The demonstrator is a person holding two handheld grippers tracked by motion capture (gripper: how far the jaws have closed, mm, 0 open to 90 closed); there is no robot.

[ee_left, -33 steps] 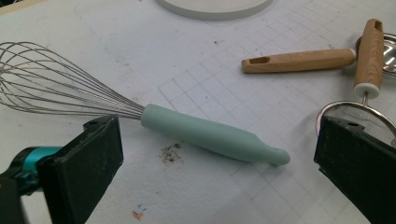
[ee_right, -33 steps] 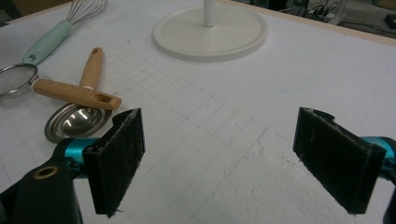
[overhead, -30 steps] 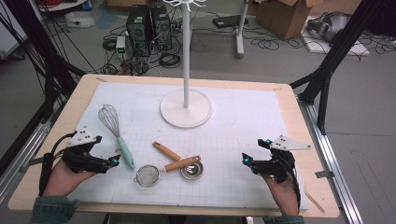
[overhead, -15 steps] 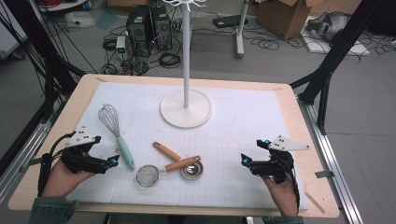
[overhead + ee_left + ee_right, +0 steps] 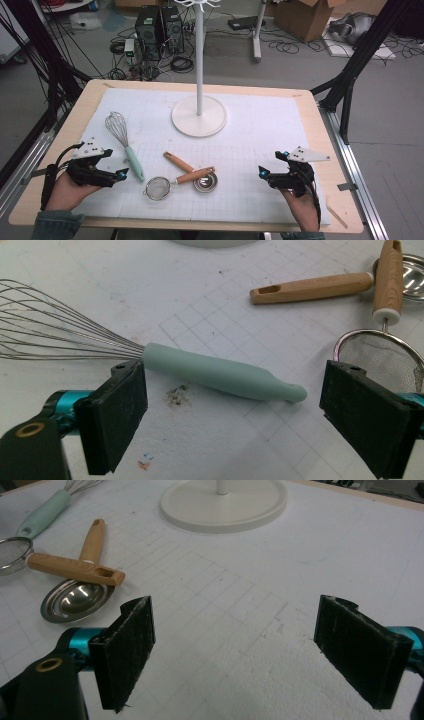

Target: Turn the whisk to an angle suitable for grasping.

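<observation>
- Left tongs point(image 5: 235, 405): jaws wide but have just been closing a little, holding nothing. Whisk handle lies on the mat just beyond the pads, in line with the gap, not touched.
- Right tongs point(image 5: 260, 655): wide open, empty, over bare mat near right.
- Bench point(image 5: 330, 130): white grid mat; white stand point(image 5: 199, 116) centre far.
- Whisk point(image 5: 124, 140): near left on the mat, just right of the left tongs. Wire head points far-left, handle end points near-right.
- Handling, my read: light, head-light balance. Wires springy and would deform or slip, so don't grab there. Handle point(image 5: 222, 375) looks like smooth mint silicone or plastic, stiff, rounded, could roll. Grip mid-handle across its width, near the wire end for balance.
- Look: silver balloon wires, pale green tapered handle with a small nub at the end.
- Sieve point(image 5: 159, 188) and steel spoon point(image 5: 205, 183), both with wooden handles, sit just right of the whisk, clear of it.
</observation>
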